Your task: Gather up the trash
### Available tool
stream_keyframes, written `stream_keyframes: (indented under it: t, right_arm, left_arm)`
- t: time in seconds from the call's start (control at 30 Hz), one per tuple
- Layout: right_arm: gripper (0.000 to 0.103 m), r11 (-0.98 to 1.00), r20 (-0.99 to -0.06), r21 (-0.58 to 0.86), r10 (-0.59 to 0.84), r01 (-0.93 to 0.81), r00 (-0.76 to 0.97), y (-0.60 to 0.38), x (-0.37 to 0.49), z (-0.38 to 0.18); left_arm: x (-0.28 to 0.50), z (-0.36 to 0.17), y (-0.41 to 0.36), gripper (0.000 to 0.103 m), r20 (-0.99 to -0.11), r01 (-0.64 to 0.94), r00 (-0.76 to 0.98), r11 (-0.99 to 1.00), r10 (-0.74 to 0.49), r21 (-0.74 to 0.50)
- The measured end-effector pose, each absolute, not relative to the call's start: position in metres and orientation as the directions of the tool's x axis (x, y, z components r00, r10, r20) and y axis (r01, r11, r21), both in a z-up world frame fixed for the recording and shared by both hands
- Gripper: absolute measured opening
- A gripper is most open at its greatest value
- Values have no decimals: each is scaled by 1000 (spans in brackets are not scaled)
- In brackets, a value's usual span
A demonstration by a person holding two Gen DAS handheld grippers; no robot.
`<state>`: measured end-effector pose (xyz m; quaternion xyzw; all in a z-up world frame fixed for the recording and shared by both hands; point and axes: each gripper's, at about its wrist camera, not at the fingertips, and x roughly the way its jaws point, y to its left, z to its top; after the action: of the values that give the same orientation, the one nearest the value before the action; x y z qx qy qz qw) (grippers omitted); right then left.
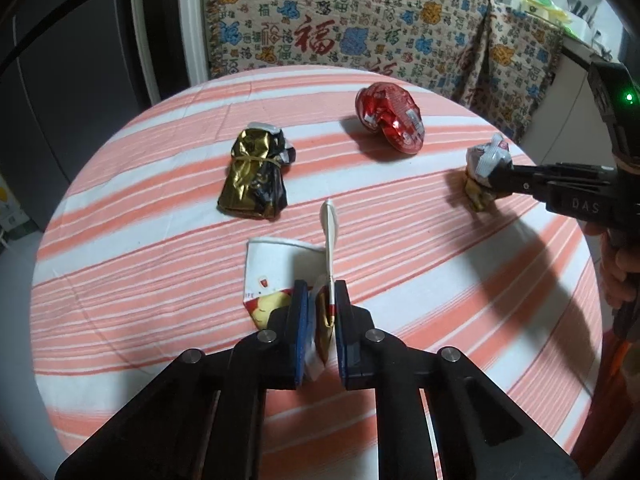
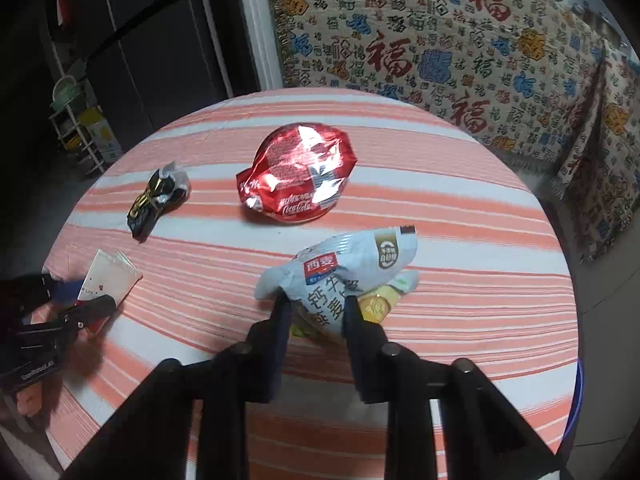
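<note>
My left gripper point(image 1: 321, 292) is shut on a flattened white paper cup point(image 1: 272, 264) with red and yellow print, held just above the striped tablecloth point(image 1: 160, 260). My right gripper point(image 2: 317, 304) is shut on a crumpled pale blue food packet point(image 2: 344, 268) with a yellow wrapper under it. A red Coca-Cola wrapper point(image 2: 298, 174) lies at the table's middle back. Left of it is a black-and-gold wrapper point(image 1: 254, 176), bound with a rubber band. The left wrist view shows the right gripper point(image 1: 496, 178) at the table's right edge. The right wrist view has the left gripper point(image 2: 94, 294) at the left.
The round table drops off on all sides. Behind it hangs a patterned cloth point(image 1: 360, 20) with red characters over furniture. A dark cabinet point(image 1: 80, 80) stands at the left, with a small shelf rack point(image 2: 76, 128) near it. A hand point(image 1: 618, 276) holds the right gripper's handle.
</note>
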<state>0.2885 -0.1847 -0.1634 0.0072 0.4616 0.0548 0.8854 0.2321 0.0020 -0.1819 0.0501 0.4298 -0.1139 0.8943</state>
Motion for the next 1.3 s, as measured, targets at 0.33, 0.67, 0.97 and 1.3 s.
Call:
stream_keyframes:
  t: [0.33, 0.67, 0.97, 1.3]
  right_arm:
    - [13, 985, -759, 130, 170, -110, 629, -206, 247, -134]
    - [13, 987, -731, 158, 142, -36, 668, -295, 199, -105]
    - [13, 978, -768, 115, -24, 175, 640, -438, 160, -111]
    - [13, 932, -816, 164, -56, 323, 576, -542, 148, -167]
  left_arm:
    - [221, -160, -9, 8, -726, 262, 633, 956, -270, -128]
    - [214, -123, -124, 8, -704, 423, 573, 887, -421, -187]
    - [228, -116, -305, 8, -694, 608, 447, 761, -564, -227]
    - [265, -186, -437, 8, -749, 623, 324, 726, -578, -291]
